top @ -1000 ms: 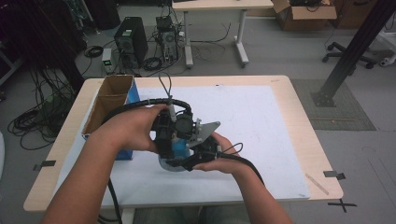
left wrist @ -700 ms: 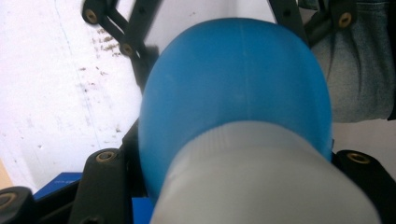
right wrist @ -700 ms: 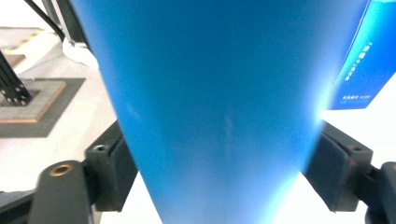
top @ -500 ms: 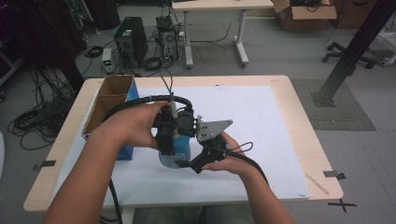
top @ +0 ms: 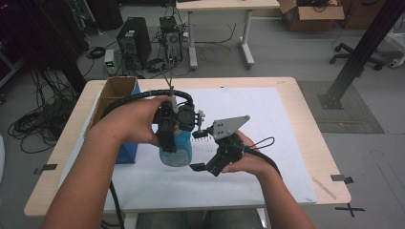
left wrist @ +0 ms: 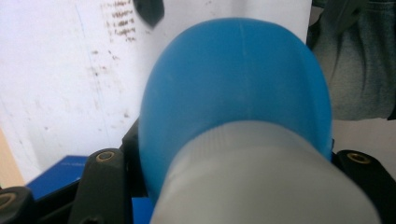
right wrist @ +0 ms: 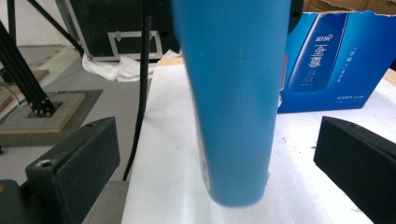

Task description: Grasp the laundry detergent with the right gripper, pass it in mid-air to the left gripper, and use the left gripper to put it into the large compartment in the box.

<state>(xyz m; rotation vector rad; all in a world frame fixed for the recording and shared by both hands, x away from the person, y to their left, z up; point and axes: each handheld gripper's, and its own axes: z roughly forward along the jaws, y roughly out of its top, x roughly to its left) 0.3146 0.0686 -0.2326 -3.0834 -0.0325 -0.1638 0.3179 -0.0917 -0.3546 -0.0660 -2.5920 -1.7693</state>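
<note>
The blue bottle (top: 175, 148) hangs above the white sheet (top: 267, 119) on the counter (top: 305, 100), and your left gripper (top: 171, 125) has its fingers clenched on its pale neck end. Your right gripper (top: 208, 151) sits just beside the bottle; its fingers have just been opening and now stand released, with the bottle's lower body between them, untouched. The handover to your left looks done. Placing the bottle, perhaps by the blue carton (top: 125, 109), remains.

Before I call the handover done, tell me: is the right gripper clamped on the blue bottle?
No: the right gripper has both jaws standing clear of the blue bottle.
</note>
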